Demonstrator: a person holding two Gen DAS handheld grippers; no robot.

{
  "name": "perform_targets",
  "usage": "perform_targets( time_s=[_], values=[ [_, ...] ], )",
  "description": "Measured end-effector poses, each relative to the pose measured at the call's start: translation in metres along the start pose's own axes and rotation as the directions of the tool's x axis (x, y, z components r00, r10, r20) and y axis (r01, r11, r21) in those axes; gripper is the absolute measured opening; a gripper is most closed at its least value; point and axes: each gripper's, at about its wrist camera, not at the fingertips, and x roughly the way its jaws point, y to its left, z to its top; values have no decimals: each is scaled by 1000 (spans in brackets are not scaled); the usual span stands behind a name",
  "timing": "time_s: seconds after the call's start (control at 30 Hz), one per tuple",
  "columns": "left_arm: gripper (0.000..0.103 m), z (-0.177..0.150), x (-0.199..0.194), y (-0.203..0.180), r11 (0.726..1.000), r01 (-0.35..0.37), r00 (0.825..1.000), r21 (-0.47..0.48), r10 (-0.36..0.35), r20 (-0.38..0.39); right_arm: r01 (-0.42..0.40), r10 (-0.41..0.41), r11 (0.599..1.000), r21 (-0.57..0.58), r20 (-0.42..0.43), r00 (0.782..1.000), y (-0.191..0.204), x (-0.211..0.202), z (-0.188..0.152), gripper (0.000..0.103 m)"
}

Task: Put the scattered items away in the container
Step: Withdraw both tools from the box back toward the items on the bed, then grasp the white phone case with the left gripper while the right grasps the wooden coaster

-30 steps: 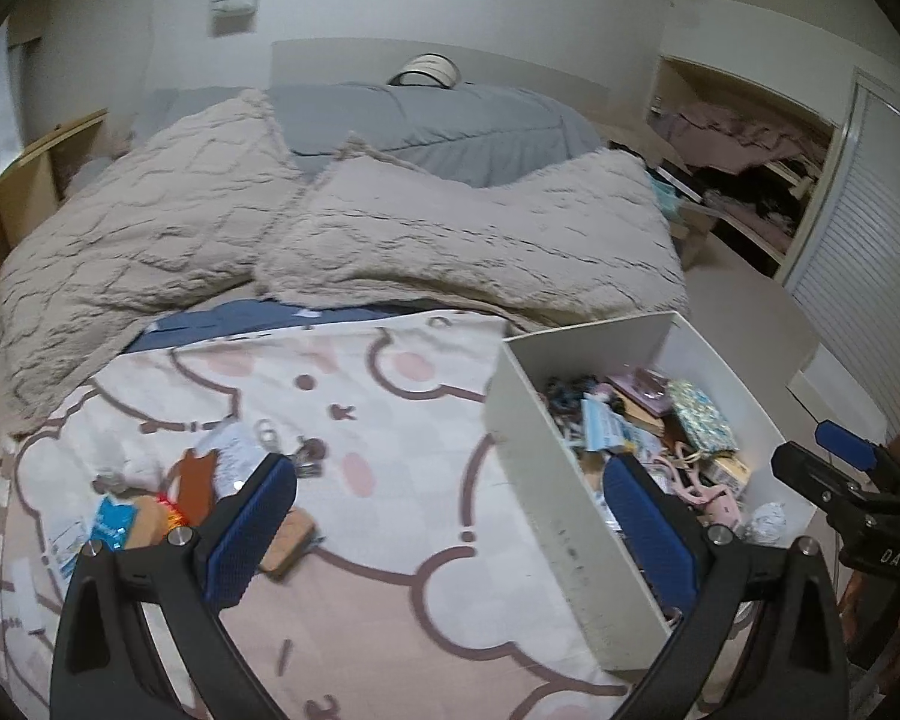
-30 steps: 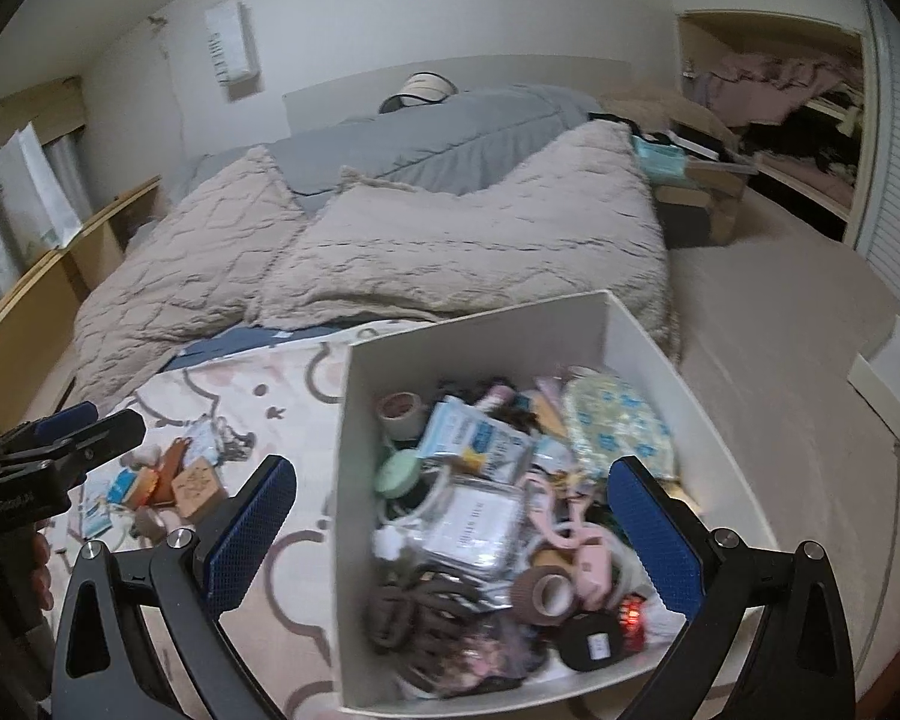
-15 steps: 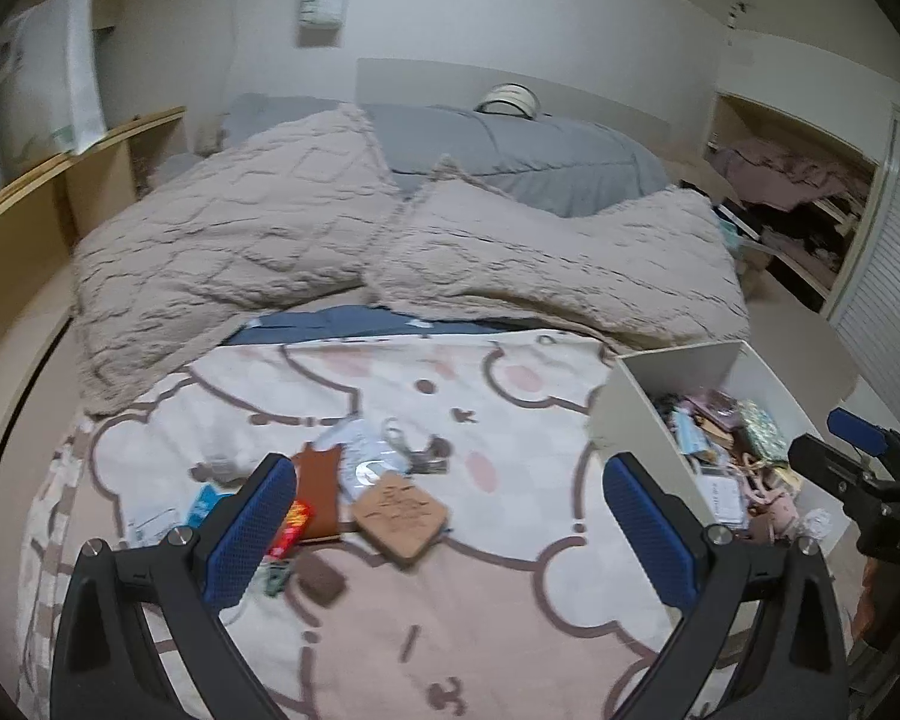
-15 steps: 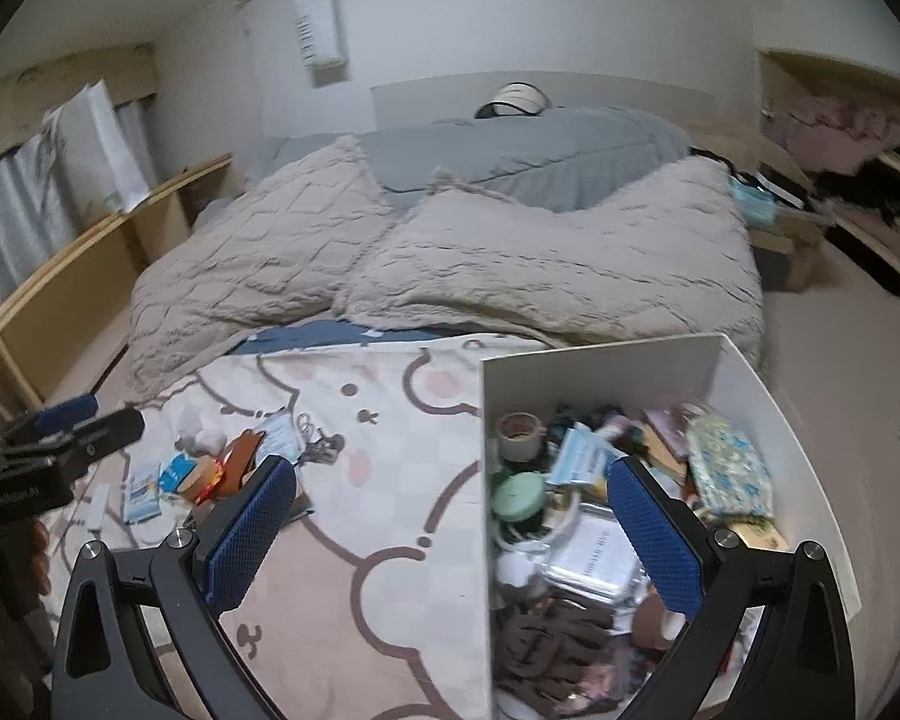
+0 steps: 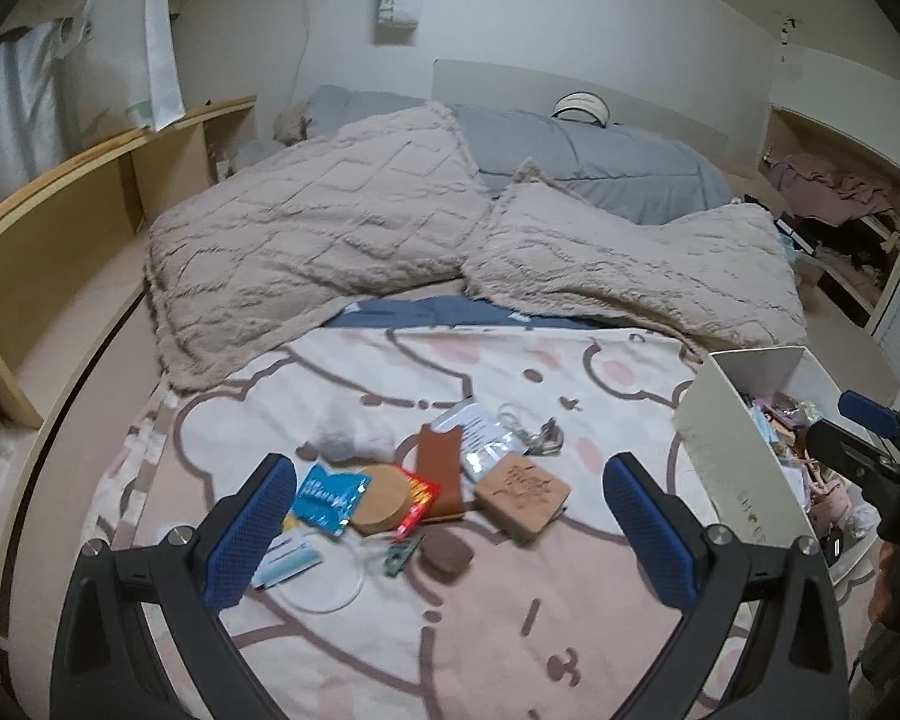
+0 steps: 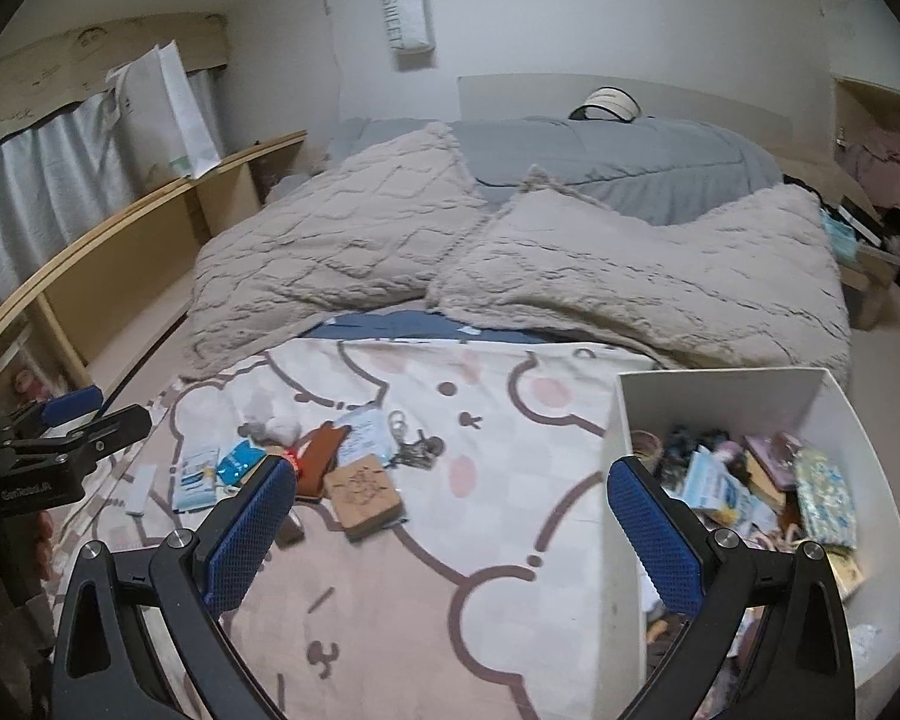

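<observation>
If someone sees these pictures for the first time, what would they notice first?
Probably the cluster of small items scattered on the cartoon-print blanket, with a square cork coaster at its near-right edge. Next, the white box at the right, already crowded with clutter. Both open grippers, left gripper and right gripper, hold nothing.

Scattered items (image 5: 438, 480) lie clustered on the blanket, left of the open, part-filled white container (image 6: 621, 420)

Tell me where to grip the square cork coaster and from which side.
Grip the square cork coaster across two opposite edges, coming down from above with the left tool. It lies flat on the blanket, its near and right edges clear; its far corner sits close to the plastic packet.
</observation>
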Motion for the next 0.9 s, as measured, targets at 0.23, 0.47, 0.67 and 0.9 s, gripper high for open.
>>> perform_targets(
  time_s=[0.23,0.47,0.67,0.9],
  values=[
    [103,2,-18,28,1000,-25,1000,2,25,12,-37,37,999,-40,7,999,20,6,4,103],
    [103,-3,-28,77,997,-76,996,-26,77,43,-69,71,995,-76,29,997,33,10,10,103],
    [103,-21,-6,127,986,-133,991,-100,135,18,-128,131,989,-76,42,991,42,36,7,103],
    [103,-54,32,177,957,-268,963,-109,262,-65,-133,132,988,-85,-10,991,49,86,-10,103]
  ],
)
